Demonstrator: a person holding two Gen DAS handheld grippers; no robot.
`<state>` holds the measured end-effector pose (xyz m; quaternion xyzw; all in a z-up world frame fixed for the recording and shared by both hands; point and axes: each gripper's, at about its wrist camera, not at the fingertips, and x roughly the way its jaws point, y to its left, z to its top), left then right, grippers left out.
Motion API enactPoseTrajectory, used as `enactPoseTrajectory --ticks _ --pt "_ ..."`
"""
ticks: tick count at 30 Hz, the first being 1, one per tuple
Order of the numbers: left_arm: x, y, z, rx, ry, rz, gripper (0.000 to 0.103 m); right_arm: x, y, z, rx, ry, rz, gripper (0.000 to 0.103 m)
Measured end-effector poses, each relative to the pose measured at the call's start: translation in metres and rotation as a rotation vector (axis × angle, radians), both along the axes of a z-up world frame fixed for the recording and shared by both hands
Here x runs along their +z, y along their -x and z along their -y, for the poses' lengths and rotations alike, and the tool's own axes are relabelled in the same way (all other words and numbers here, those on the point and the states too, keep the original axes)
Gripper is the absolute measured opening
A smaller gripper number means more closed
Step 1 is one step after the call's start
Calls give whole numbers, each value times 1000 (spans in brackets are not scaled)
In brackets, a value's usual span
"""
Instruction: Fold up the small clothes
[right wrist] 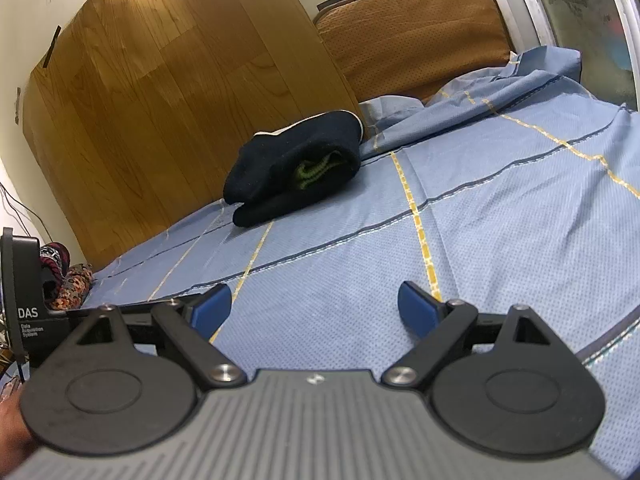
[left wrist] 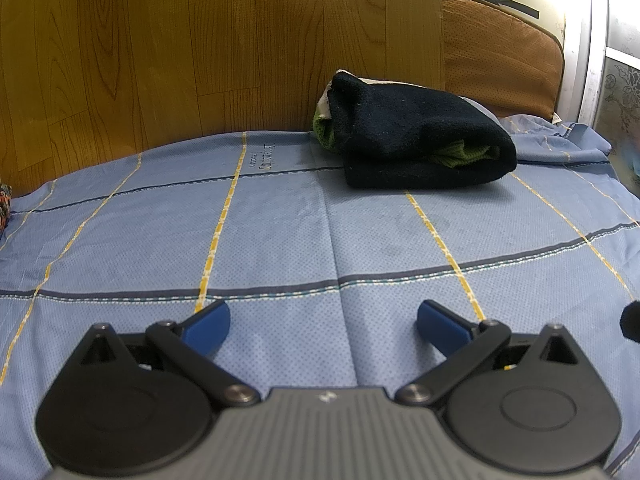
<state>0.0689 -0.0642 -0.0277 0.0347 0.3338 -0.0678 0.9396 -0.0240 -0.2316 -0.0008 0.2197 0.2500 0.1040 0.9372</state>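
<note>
Both grippers sit nearest, low over the blue plaid sheet (left wrist: 280, 240): left gripper (left wrist: 323, 322) and right gripper (right wrist: 314, 310), jaws spread wide, holding nothing. Wood-grain panel (left wrist: 200, 48) backs the bed; brown cushion (right wrist: 408, 36) leans beside it. Folded navy garment (left wrist: 416, 140) with green lining showing lies at the sheet's far edge, well apart, ahead-right of the left gripper, ahead-left of the right. Likely set aside as finished.
</note>
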Motion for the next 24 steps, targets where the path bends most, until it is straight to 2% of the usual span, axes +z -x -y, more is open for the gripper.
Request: enactPoseTrajectory --ticks 7,12,24 --pt "0 1 0 11 1 -2 103 0 0 1 -5 -2 0 92" --pt "4 12 3 18 -4 -39 103 -1 0 2 -6 -8 2 92" --pt "4 20 4 2 -5 -45 103 0 2 1 -17 -11 2 92"
